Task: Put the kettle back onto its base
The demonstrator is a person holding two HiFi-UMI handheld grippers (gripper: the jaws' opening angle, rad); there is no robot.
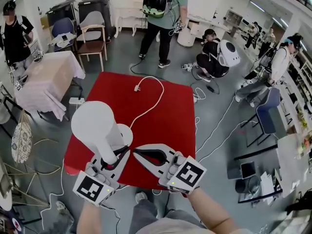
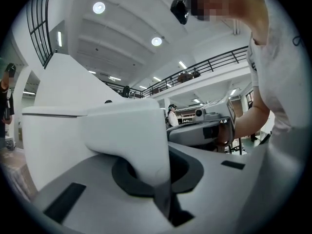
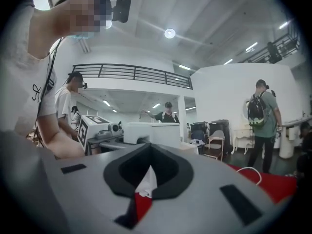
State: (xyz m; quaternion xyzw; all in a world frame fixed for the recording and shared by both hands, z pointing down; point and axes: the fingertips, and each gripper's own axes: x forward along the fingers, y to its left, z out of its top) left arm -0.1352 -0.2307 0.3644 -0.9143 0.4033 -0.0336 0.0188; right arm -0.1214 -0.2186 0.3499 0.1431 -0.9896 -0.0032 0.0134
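Note:
In the head view, a white kettle (image 1: 97, 123) hangs over the near left part of the red tabletop (image 1: 170, 116). My left gripper (image 1: 121, 156) is shut on its handle (image 2: 131, 130), which fills the space between the jaws in the left gripper view. The round white base (image 1: 126, 133) lies on the red top, just right of the kettle and partly hidden by it. Its white cord (image 1: 152, 100) loops away to a loose plug (image 1: 137, 87). Close to the right, my right gripper (image 1: 139, 153) is shut with nothing in it (image 3: 148, 149).
Several people stand or crouch on the grey floor beyond the table, among loose cables (image 1: 214, 130). A table with a pale cloth (image 1: 46, 79) and a power strip (image 1: 75, 100) are at the left, with chairs (image 1: 92, 38) behind. A blue chair (image 1: 268, 113) is at the right.

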